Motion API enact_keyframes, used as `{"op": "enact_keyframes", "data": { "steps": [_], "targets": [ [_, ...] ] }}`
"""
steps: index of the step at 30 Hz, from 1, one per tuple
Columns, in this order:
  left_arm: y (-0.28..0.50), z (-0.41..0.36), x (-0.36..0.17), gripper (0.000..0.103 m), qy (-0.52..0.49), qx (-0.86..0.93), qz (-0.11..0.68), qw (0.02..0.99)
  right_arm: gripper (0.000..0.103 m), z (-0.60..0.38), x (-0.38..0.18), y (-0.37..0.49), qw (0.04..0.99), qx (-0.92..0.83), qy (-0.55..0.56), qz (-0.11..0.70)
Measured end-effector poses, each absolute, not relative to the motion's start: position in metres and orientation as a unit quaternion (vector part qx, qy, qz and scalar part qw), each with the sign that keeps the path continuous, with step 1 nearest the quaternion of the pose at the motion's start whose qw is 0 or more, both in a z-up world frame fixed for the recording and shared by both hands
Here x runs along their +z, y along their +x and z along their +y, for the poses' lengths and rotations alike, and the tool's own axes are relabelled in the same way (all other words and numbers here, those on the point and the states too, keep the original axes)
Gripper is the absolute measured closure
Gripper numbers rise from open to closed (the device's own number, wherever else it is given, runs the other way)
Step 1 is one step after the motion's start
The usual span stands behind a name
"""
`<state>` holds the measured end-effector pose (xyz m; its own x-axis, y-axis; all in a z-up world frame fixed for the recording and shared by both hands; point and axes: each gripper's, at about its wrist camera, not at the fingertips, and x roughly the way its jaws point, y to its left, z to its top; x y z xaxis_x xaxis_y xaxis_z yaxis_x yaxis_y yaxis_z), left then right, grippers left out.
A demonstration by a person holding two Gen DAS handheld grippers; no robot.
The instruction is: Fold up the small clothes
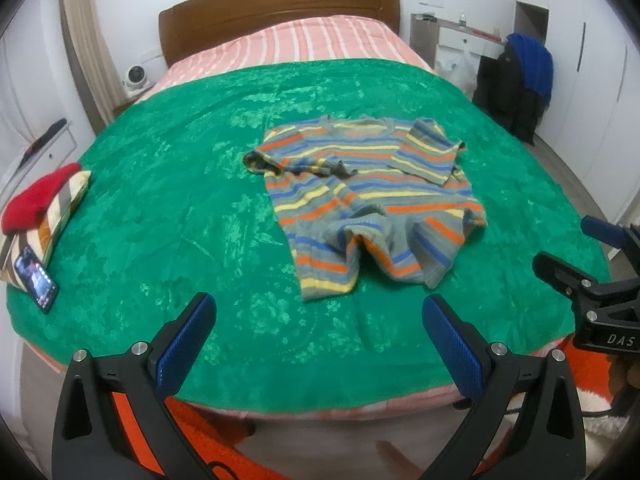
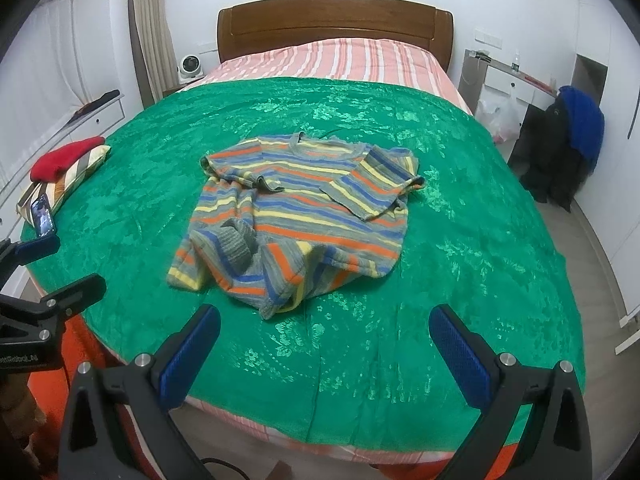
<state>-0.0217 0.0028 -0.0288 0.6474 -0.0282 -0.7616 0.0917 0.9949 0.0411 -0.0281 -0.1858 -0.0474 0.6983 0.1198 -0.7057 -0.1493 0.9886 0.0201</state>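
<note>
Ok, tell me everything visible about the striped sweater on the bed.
The striped sweater is a small knit with grey, orange, blue and yellow bands and a round neck toward the headboard. It lies mostly flat on the green blanket, unfolded but rumpled: both sleeves are flopped across the chest and the ribbed hem is bunched and partly turned over. Only the blanket touches it; both grippers are short of it, jaws open.

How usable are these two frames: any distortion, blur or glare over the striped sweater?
Left wrist view: strong fisheye bowing of the bed, dark corner vignette, striped sweater slightly soft but readable, even lighting. Right wrist view: same bowing, mild sheen on the green cover, no glare on the sweater.
</note>
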Motion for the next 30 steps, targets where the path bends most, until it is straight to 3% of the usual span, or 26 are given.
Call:
{"op": "enact_keyframes", "data": {
  "steps": [30],
  "targets": [
    [-0.0218, 0.0004, -0.0355, 0.0, 0.032, -0.03, 0.433, 0.9, 0.0, -0.1809, -0.0505, -0.0284, 0.916, 0.086, -0.021, 0.391]
  ]
}}
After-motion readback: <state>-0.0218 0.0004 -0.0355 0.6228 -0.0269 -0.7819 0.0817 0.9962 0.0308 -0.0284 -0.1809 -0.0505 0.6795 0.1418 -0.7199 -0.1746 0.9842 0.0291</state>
